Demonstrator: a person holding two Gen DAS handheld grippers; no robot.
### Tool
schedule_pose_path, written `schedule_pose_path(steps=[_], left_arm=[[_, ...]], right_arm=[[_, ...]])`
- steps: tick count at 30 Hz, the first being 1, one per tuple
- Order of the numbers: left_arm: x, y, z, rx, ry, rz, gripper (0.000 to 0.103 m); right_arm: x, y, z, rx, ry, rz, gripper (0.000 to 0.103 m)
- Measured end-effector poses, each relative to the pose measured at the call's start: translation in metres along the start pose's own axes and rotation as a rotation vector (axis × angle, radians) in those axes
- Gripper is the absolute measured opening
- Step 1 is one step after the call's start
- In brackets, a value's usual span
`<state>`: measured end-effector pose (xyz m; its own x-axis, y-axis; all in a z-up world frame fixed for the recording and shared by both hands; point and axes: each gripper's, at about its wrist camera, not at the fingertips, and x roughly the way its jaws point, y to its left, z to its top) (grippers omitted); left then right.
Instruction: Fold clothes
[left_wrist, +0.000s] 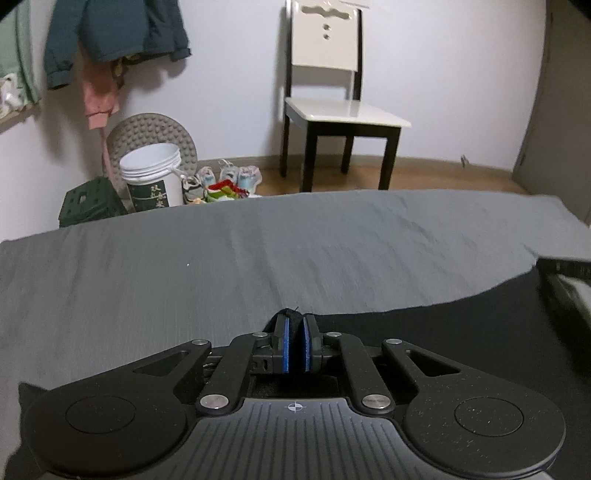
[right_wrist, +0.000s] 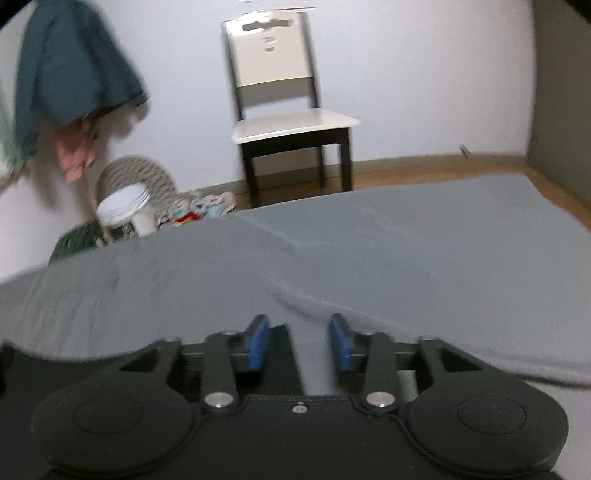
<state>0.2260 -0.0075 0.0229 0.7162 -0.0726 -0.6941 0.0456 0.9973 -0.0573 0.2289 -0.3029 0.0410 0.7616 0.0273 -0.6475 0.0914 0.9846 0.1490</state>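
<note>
Left wrist view: my left gripper (left_wrist: 294, 345) pinches a black garment (left_wrist: 461, 332) edge, low over the grey-covered bed (left_wrist: 258, 251). My right gripper (right_wrist: 299, 341) is spread, holding nothing. Folding looks barely begun; a chair (left_wrist: 332, 92) stands beyond.

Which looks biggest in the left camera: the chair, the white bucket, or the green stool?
Largest to smallest, as they look:
1. chair
2. white bucket
3. green stool, though the grey cloth hides its lower part, so it is unsure.

white wall (left_wrist: 229, 74) | wood floor (left_wrist: 424, 177) | white-seated chair (left_wrist: 332, 107)
</note>
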Motion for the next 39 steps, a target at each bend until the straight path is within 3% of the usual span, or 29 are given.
schedule_pose_path(steps=[3, 4, 5, 7, 10, 13, 16, 19, 23, 26, 32, 36, 39], left_arm=[[-0.007, 0.013, 0.007, -0.076, 0.03, -0.019, 0.02], [-0.011, 0.018, 0.009, -0.106, 0.034, -0.013, 0.038], [-0.017, 0.022, 0.01, -0.119, 0.028, 0.012, 0.064], [-0.029, 0.03, 0.011, -0.141, 0.014, 0.067, 0.092], [-0.059, 0.045, 0.006, -0.148, -0.047, 0.106, 0.094], [-0.092, 0.062, -0.008, -0.156, -0.056, 0.142, 0.094], [-0.131, 0.086, -0.036, -0.169, -0.063, 0.155, 0.094], [-0.164, 0.114, -0.071, -0.207, -0.041, 0.176, 0.094], [-0.195, 0.141, -0.11, -0.271, 0.007, 0.152, 0.094], [-0.221, 0.156, -0.142, -0.307, 0.031, 0.107, 0.094], [-0.228, 0.159, -0.172, -0.306, 0.091, 0.058, 0.093], [-0.223, 0.156, -0.173, -0.319, 0.104, 0.03, 0.093], [-0.214, 0.153, -0.177, -0.321, 0.146, 0.011, 0.086]], right_arm=[[-0.009, -0.023, 0.004, 0.109, -0.007, -0.024, 0.04], [-0.014, -0.03, 0.004, 0.133, -0.009, -0.029, 0.04], [-0.021, -0.035, 0.004, 0.141, -0.012, -0.033, 0.04], [-0.036, -0.043, 0.002, 0.145, -0.024, -0.042, 0.04], [-0.064, -0.05, -0.004, 0.13, -0.044, -0.042, 0.042], [-0.101, -0.051, -0.019, 0.112, -0.065, -0.033, 0.046], [-0.143, -0.046, -0.04, 0.082, -0.108, -0.033, 0.053], [-0.177, -0.043, -0.064, 0.029, -0.149, -0.034, 0.054], [-0.214, -0.03, -0.093, -0.016, -0.157, -0.051, 0.054], [-0.238, -0.013, -0.108, 0.004, -0.115, -0.008, 0.054], [-0.264, 0.038, -0.13, -0.017, -0.106, 0.134, 0.062], [-0.252, 0.07, -0.142, -0.138, -0.076, 0.213, 0.062], [-0.246, 0.085, -0.152, -0.21, -0.08, 0.281, 0.062]])
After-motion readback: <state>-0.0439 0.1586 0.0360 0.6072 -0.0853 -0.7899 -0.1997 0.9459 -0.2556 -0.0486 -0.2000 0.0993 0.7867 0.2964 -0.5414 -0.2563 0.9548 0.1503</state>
